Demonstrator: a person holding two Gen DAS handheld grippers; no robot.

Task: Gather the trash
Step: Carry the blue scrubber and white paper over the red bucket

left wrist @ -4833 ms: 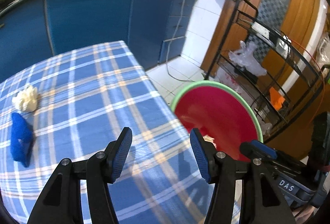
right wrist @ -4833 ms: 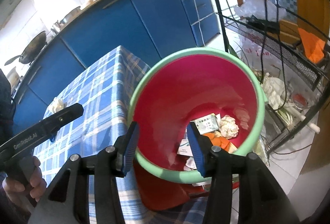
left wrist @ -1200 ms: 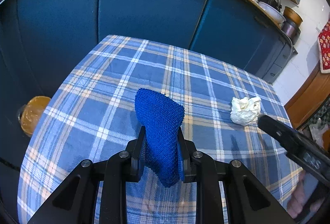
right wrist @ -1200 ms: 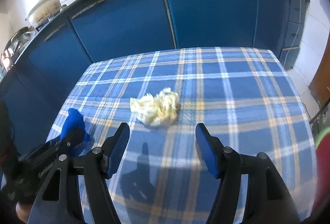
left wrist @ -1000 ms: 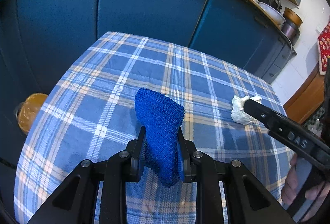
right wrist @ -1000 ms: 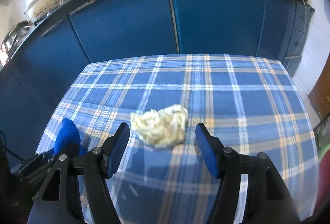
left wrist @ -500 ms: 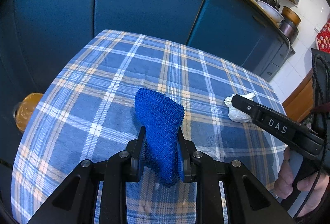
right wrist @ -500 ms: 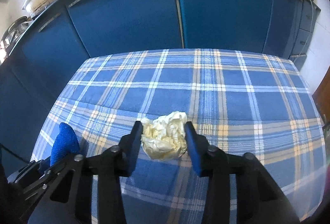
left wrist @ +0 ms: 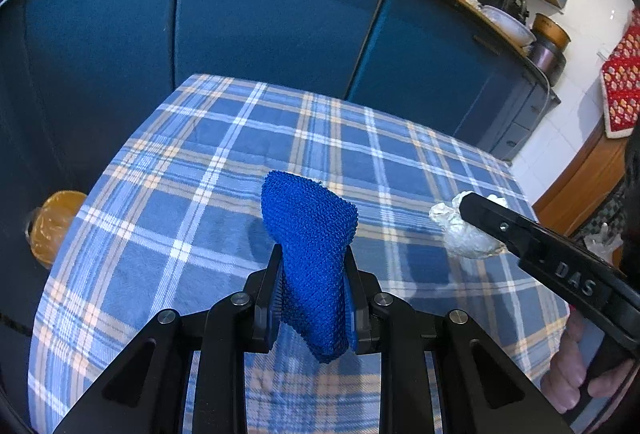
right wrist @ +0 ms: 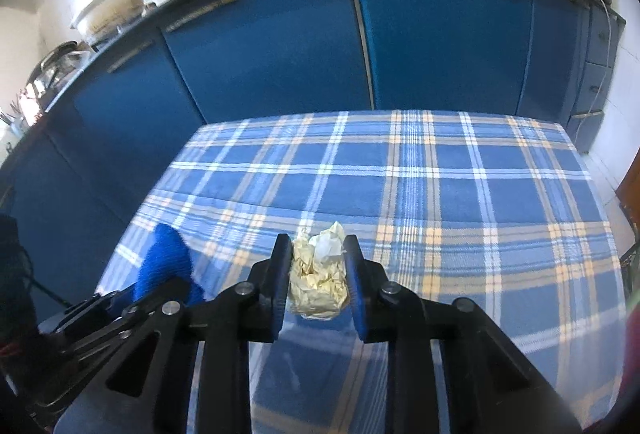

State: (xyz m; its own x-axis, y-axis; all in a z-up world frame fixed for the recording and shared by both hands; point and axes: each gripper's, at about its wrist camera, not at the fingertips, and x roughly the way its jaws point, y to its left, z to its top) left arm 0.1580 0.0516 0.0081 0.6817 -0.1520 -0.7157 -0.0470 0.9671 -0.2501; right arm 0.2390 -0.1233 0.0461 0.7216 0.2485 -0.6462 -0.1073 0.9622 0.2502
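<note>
Right wrist view: right tool (right wrist: 316,266), jaws closing, pads against both sides of a crumpled paper wad (right wrist: 318,284), which sits at or just above the checked surface (right wrist: 440,194); contact with the cloth cannot be told. Left wrist view: left tool (left wrist: 312,298) pinches a blue knitted cloth (left wrist: 310,246), its tip standing upright above the fingers. Progress, judged: both visible items gripped; carrying and dropping remain. No bin in view. Rest of the surface shows bare. Room: blue cabinets (right wrist: 280,46) stand beyond the far edge; the tools sit close side by side; an orange object (left wrist: 52,226) lies below the left edge.
</note>
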